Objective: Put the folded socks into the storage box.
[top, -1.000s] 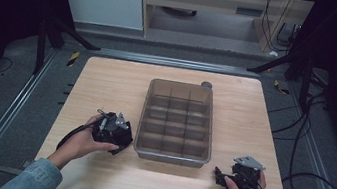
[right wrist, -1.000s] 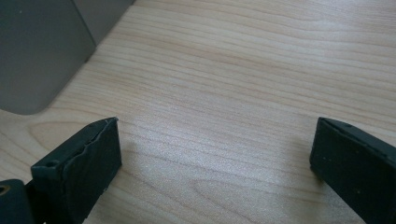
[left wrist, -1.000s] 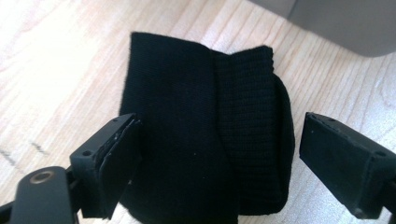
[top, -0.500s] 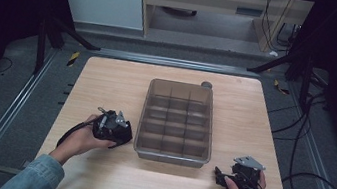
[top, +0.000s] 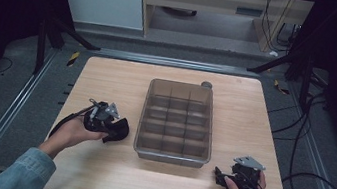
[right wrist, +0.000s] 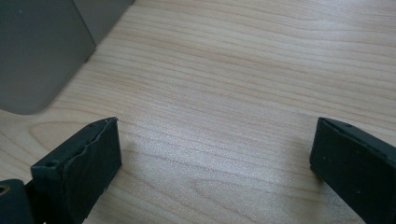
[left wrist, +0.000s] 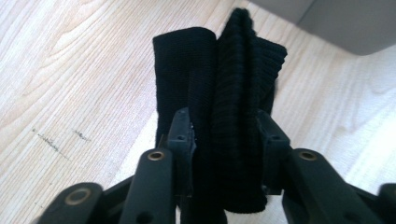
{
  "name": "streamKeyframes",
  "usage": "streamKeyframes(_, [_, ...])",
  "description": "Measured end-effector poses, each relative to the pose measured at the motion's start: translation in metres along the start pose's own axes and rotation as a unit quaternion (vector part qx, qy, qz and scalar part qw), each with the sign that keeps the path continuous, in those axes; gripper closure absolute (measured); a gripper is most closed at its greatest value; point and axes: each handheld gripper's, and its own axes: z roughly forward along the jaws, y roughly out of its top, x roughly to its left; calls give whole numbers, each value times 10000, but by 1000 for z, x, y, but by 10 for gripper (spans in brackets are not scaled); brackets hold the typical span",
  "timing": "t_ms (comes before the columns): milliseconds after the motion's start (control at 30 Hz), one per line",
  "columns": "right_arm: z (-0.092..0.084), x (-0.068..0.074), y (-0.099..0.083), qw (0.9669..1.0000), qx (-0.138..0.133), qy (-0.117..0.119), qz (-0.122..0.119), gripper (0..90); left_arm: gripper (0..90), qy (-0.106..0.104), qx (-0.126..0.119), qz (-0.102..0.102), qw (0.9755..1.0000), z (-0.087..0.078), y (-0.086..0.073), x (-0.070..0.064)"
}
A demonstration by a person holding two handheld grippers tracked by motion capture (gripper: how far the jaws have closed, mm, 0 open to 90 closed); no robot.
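A folded black knit cloth (left wrist: 224, 84) sits between the jaws of my left gripper (left wrist: 226, 128), whose jaws have just been closing and now press on it from both sides. In the high view the left gripper (top: 110, 127) holds the black cloth (top: 119, 130) just above the table, left of the grey divided bin (top: 141, 121). My right gripper (top: 219, 175) rests near the table's front right corner, its wide-apart jaws pointing at the bin's near corner. In the right gripper view nothing lies between its pads (right wrist: 88, 158), just bare wood.
The translucent bin holds several compartments and stands mid-table; its corner shows in the left gripper view (left wrist: 336, 18) and its wall in the right gripper view (right wrist: 37, 51). A small grey round object (top: 206, 85) lies at its far corner. Cables trail off the table's right side.
The left gripper's jaws closed onto the black cloth and the hand lifted it slightly, drifting left. The right hand kept still.
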Motion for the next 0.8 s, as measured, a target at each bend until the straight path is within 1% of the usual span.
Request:
streamKeyframes(133, [0,0,0,10000,1,-11,1,22,658,-21,0,97,10000,-6,1,-2])
streamKeyframes(367, [0,0,0,10000,6,-4,17,22,670,-30,76,91,9999,-4,0,2])
streamKeyframes(433, [0,0,0,10000,2,-8,4,22,670,-34,123,122,9998,-1,2,3])
streamKeyframes(467, [0,0,0,10000,3,-8,6,22,670,-69,176,153,9997,4,4,4])
streamKeyframes(567, [0,0,0,10000,5,-3,12,23,669,-16,244,227,9994,14,5,6])
streamKeyframes(633, [0,0,0,10000,6,-3,12,22,666,-6,246,259,9994,20,4,7])
streamKeyframes(800, [0,1,0,10000,6,-5,19,23,653,49,202,342,9992,24,3,3])
